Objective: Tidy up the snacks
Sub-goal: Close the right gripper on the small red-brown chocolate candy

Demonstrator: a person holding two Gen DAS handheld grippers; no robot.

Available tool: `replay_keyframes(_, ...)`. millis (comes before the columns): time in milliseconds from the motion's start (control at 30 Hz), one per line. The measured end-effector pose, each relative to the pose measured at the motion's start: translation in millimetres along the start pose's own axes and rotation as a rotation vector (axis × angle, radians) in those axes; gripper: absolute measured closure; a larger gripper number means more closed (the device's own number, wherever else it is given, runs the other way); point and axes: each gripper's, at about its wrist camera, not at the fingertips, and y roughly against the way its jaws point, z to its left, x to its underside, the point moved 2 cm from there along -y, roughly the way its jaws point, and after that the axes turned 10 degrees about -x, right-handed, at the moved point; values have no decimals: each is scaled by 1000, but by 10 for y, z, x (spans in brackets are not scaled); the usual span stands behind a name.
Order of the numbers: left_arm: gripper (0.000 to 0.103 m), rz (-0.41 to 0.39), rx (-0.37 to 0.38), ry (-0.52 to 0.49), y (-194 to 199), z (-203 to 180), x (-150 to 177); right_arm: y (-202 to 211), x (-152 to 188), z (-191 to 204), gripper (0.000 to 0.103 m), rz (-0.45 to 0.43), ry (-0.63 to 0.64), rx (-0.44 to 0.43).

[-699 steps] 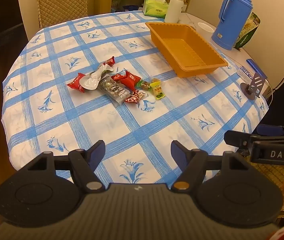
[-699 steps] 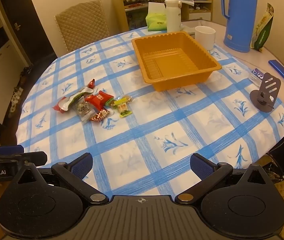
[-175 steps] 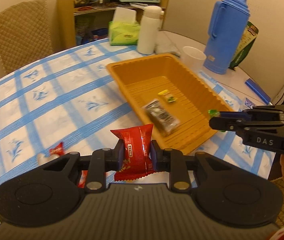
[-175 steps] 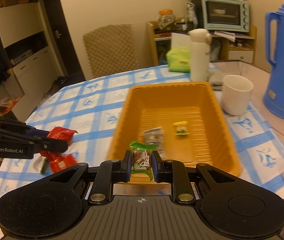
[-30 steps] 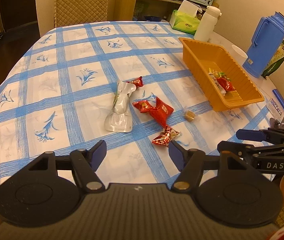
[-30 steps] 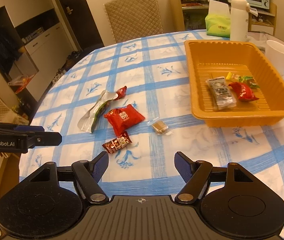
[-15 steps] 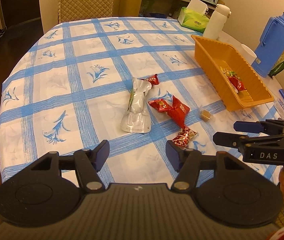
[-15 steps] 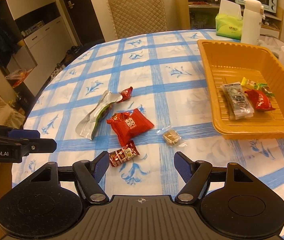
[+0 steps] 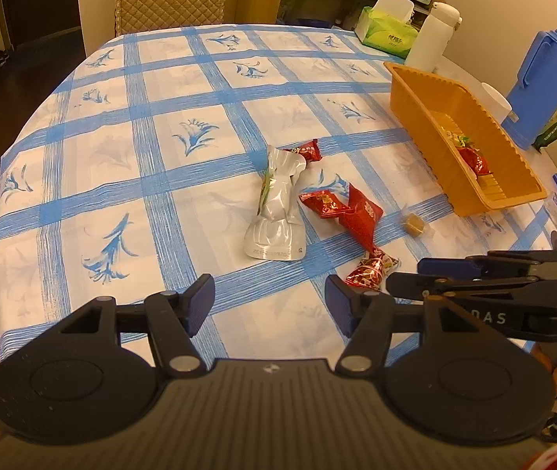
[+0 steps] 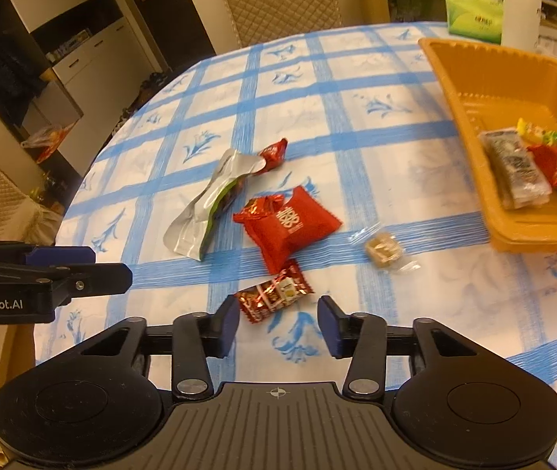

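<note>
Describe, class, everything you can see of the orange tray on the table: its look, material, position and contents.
The orange tray is a rectangular, open-topped bin that looks like moulded plastic, with sloping ribbed walls, a flat rim and a ridged floor. It sits upright on the blue-checked tablecloth, toward the far right side. Inside lie a clear-wrapped dark snack bar, a red packet and small yellow and green sweets. No gripper touches it. A white bottle and a white cup stand behind it.

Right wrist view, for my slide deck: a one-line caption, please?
Open right gripper, its jaws just narrowing, nears a small red candy on the checked tablecloth; orange tray holds sorted snacks.
</note>
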Motion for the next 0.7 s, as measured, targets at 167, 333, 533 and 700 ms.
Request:
replay_keyframes(167, 44, 7, -3, 1, -46, 18, -13, -145, -9, 7, 67, 22, -38, -6)
replay_keyframes(333, 44, 14, -7, 8, -89, 53, -18, -217, -56, 6, 68, 16, -58, 7)
replay_keyframes(533, 44, 21, -9, 12, -127, 77, -20, -327, -144, 87, 68, 22, -1, 46)
replay_keyframes(700, 44, 23, -10, 16, -139, 92, -27, -341, -154, 127, 68, 36, 16, 76)
